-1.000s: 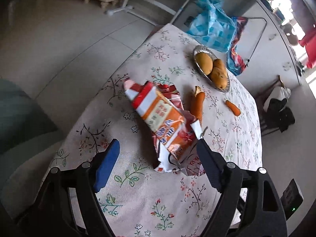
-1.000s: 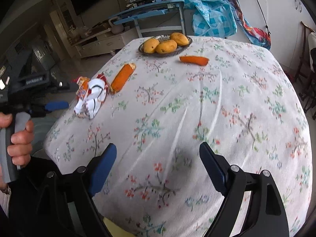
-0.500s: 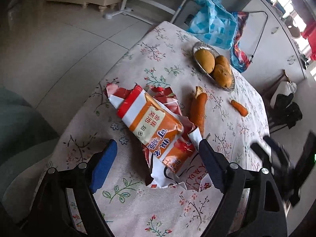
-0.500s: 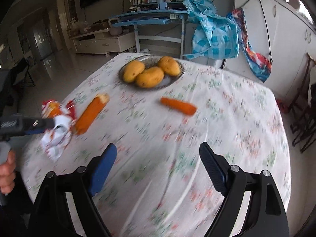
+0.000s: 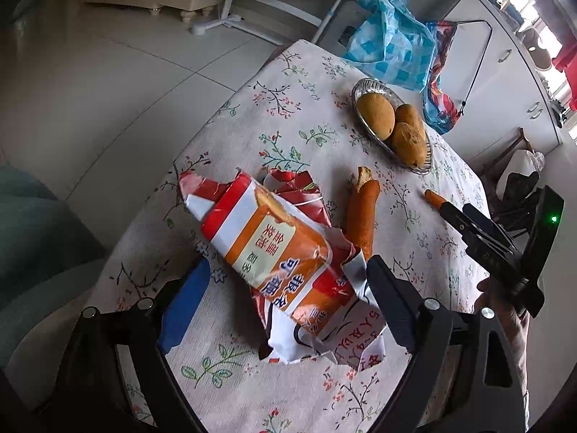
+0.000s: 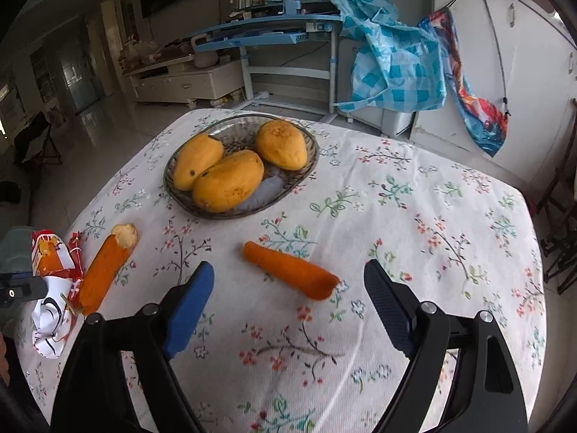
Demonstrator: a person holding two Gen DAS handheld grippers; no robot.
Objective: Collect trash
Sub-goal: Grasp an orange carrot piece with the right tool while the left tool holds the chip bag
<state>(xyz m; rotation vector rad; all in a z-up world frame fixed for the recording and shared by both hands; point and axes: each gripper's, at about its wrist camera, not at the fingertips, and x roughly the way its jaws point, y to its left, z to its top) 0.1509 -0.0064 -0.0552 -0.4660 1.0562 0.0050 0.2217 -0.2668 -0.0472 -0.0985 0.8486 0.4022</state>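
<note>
A torn orange, red and white snack wrapper lies crumpled on the floral tablecloth. My left gripper is open, its jaws on either side of the wrapper's near end. A bitten carrot lies just right of the wrapper. My right gripper is open and empty, low over the cloth, with a short carrot piece between its jaws' line and just ahead. The wrapper and bitten carrot show at the left of the right wrist view. The right gripper's body shows in the left wrist view.
A glass dish with three mangoes stands at the back of the table. A blue checked bag hangs on a blue desk behind. White cabinets stand at the right. The table edge drops to tiled floor.
My left gripper moved forward, so the wrapper now sits between its jaws. My right gripper swung in across the table and now hovers close behind the short carrot piece.
</note>
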